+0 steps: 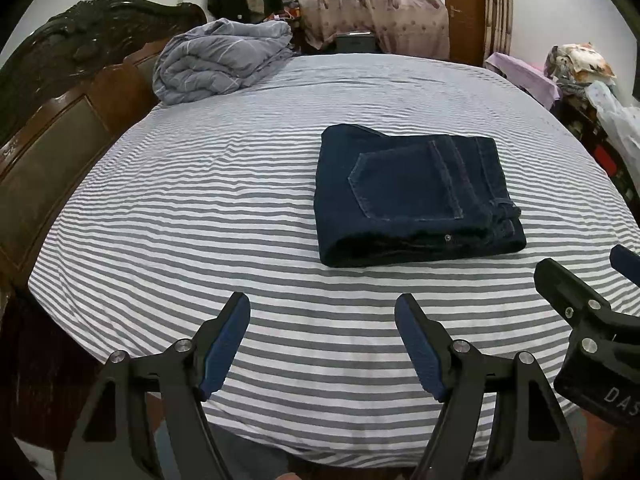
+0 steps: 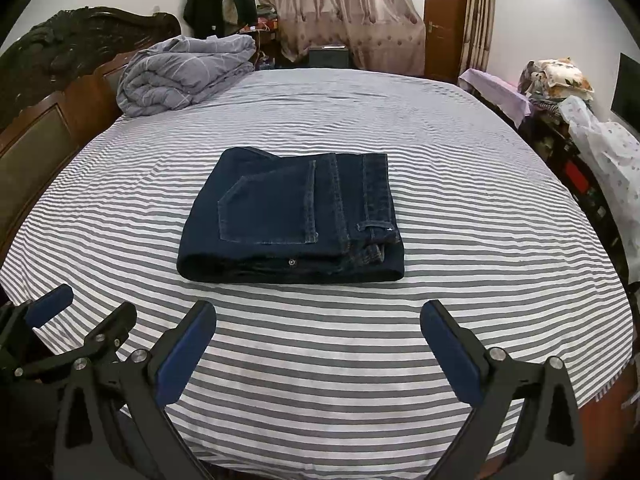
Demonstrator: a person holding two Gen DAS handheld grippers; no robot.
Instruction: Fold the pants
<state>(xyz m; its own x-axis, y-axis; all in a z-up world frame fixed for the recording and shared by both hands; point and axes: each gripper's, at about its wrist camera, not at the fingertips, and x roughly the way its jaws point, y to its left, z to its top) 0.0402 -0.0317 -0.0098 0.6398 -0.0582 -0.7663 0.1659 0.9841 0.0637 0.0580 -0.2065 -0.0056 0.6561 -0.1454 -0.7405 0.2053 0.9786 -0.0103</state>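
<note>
Already folded, the pants lie as a compact dark denim rectangle near the middle of the bed, back pocket facing up and the stacked layers showing along the near edge. We see them resting flat on the grey-and-white striped sheet, touched by neither gripper.

Nearest to us, our left gripper hangs above the sheet short of the pants, its blue-padded fingers standing wide apart with only stripes between them. Our right gripper does likewise, jaws spread wide and holding nothing, the pants just beyond its fingertips. Each gripper shows at the edge of the other's view, side by side near the bed's front edge.

Further out, a rolled grey quilt sits at the far left corner of the bed against the dark carved wooden headboard. Beyond the bed, we make out patterned curtains, a brown door and dark clothes hanging on the wall. To the right, a heap of floral bedding and pale cloth is piled on low furniture; what lies beneath it we cannot tell.
</note>
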